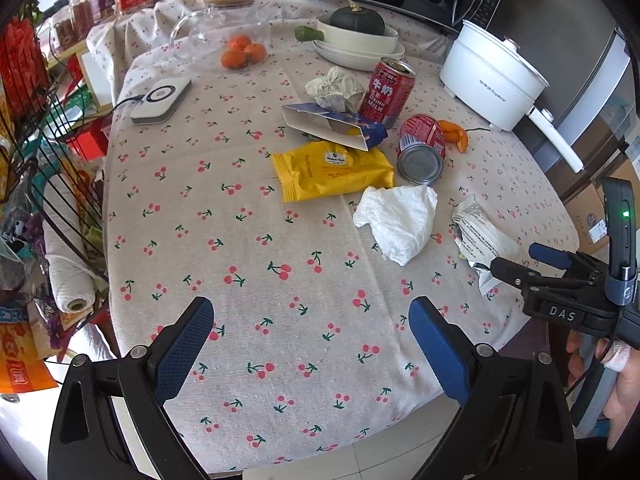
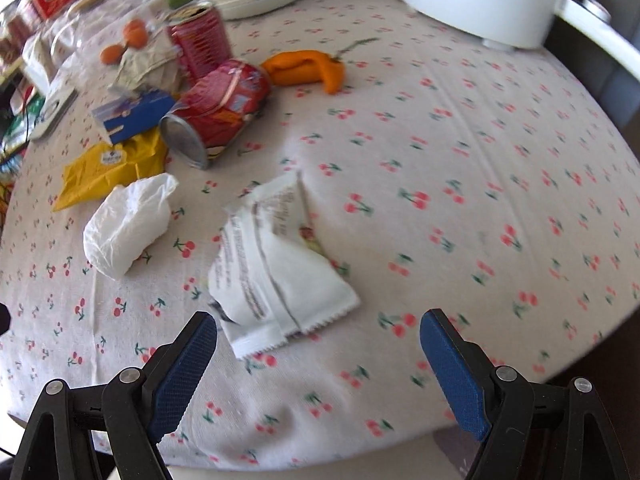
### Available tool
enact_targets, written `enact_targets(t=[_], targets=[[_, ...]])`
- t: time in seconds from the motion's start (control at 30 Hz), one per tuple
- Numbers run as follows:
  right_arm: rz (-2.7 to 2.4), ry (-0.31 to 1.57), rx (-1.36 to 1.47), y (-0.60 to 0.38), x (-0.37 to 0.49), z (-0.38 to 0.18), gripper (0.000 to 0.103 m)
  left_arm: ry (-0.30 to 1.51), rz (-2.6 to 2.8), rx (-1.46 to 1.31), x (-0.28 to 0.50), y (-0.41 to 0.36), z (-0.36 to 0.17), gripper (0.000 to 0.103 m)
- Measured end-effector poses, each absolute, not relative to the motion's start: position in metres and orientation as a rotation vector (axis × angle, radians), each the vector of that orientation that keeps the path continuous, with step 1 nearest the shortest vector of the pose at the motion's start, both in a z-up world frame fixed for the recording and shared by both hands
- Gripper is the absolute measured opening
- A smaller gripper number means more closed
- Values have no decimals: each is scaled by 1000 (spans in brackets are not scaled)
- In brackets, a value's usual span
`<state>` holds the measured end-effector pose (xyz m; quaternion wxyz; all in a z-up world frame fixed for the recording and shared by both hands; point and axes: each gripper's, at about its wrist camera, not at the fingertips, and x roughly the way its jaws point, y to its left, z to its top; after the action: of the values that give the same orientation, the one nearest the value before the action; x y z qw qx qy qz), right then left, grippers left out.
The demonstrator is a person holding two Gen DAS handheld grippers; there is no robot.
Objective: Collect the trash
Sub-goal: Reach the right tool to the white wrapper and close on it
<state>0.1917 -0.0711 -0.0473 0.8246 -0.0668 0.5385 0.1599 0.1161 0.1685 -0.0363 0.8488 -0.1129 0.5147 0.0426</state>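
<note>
White paper wrapper (image 2: 276,268) is lying on the worktop (image 2: 460,128) just ahead of my right gripper (image 2: 318,354), jaws wide, grasping nothing. I am going low, straddling its near edge. My left gripper (image 1: 312,350) is wide too.

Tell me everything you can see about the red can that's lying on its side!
The red metal can lying on its side looks dented and crumpled around its middle. Its silver round end faces the cameras, and white print marks its red wall. It rests on the cherry-print tablecloth, between the yellow plastic snack packet and the orange peel, and seems to lean against the blue and white cardboard box. No claw touches it.
</note>
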Motion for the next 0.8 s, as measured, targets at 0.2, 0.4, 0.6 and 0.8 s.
enact_targets(t=[0.2,0.4,0.6,0.8], targets=[[388,1142,-285,-36,196,-68,87,1095,91,-237,116,175,-39,99],[358,1109,-409,-26,199,-81,88,1107,94,-212,118,176,-42,99],[368,1091,-431,-23,200,-79,80,1110,92,-205,119,173,-42,99],[381,1085,-399,-31,198,-67,75,1105,86,-197,123,168,-43,99]])
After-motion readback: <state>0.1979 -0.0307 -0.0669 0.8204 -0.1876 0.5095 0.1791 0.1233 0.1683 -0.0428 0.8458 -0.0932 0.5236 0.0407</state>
